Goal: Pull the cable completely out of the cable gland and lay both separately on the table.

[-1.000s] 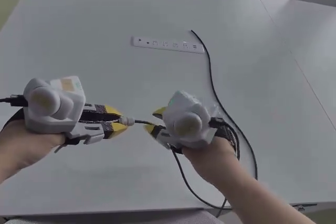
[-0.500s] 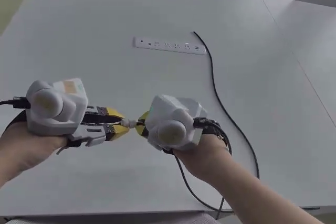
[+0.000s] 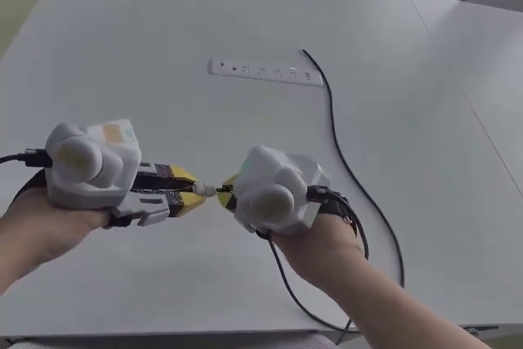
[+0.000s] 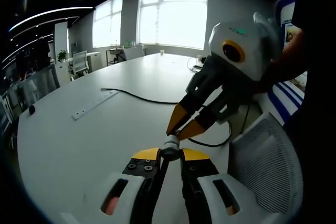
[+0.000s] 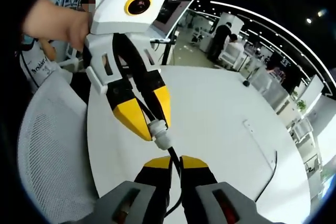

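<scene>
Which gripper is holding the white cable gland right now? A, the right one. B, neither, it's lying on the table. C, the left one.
C: in the left gripper view the cable gland sits pinched in the left gripper, while the right gripper grips the black cable.

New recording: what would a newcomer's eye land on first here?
Two yellow-tipped grippers meet tip to tip above the white table's near edge: the left gripper pinches a small white cable gland, the right gripper grips the black cable leaving it. Farther back lies a white power strip, with a black cord curving toward the near edge.
</scene>
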A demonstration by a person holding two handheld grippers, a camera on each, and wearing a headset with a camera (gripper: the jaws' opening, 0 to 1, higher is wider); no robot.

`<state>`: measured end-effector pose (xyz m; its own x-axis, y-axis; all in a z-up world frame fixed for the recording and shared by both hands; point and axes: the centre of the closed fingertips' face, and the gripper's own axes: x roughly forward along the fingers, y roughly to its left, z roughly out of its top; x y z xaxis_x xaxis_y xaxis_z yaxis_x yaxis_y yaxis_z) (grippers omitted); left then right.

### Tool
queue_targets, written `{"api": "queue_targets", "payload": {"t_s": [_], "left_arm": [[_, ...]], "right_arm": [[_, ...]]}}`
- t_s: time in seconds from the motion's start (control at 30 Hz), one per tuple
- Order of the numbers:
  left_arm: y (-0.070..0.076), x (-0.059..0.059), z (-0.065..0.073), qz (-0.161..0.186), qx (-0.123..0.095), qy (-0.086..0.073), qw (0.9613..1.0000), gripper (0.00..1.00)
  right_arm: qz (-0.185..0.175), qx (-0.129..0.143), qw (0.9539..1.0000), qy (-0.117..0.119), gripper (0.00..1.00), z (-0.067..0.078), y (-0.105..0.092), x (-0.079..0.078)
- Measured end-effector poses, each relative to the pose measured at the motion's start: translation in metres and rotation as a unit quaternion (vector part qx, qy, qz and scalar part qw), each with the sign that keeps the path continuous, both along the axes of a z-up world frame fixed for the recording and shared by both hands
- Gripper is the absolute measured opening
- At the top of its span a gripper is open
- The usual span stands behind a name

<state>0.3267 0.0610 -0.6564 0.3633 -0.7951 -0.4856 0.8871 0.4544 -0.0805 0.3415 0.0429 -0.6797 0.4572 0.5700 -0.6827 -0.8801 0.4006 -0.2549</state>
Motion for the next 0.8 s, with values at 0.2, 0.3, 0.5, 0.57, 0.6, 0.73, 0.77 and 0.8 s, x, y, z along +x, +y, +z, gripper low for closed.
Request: {"api": "queue_targets", "payload": {"t_s": [0.2, 0.3, 0.5, 0.57, 0.6, 0.73, 0.77, 0.8], "left_arm": [[-0.001, -0.001, -0.002, -0.002, 0.002, 0.002, 1.0, 0.15], [-0.003, -0.001, -0.002, -0.004, 0.001, 0.0, 1.0, 0.15], [-0.004, -0.001, -0.002, -0.01, 0.002, -0.007, 0.9999, 0.15], [-0.004, 0.0, -0.003, -0.009, 0.002, -0.007, 0.9999, 0.15], [-0.004, 0.0, -0.003, -0.008, 0.002, -0.006, 0.9999, 0.15], [-0.003, 0.0, -0.003, -0.007, 0.002, -0.005, 1.0, 0.15], [-0.002, 0.0, -0.004, -0.007, 0.002, -0.005, 1.0, 0.15], [-0.002, 0.0, -0.004, -0.006, 0.002, -0.005, 1.0, 0.15]], "right_arm": [[-0.031, 0.011, 0.9991, 0.026, 0.0, -0.009, -0.014, 0.001], [-0.061, 0.031, 0.9963, 0.051, 0.0, -0.012, -0.02, 0.001], [-0.096, 0.052, 0.9906, 0.082, 0.0, -0.019, -0.03, 0.003], [-0.112, 0.059, 0.9874, 0.094, 0.0, -0.022, -0.034, 0.005], [-0.117, 0.06, 0.9865, 0.097, 0.0, -0.023, -0.035, 0.005], [-0.143, 0.074, 0.9798, 0.119, 0.0, -0.029, -0.039, 0.007], [-0.153, 0.079, 0.9767, 0.128, 0.0, -0.031, -0.041, 0.007], [-0.158, 0.081, 0.9752, 0.132, 0.0, -0.032, -0.041, 0.007]]}}
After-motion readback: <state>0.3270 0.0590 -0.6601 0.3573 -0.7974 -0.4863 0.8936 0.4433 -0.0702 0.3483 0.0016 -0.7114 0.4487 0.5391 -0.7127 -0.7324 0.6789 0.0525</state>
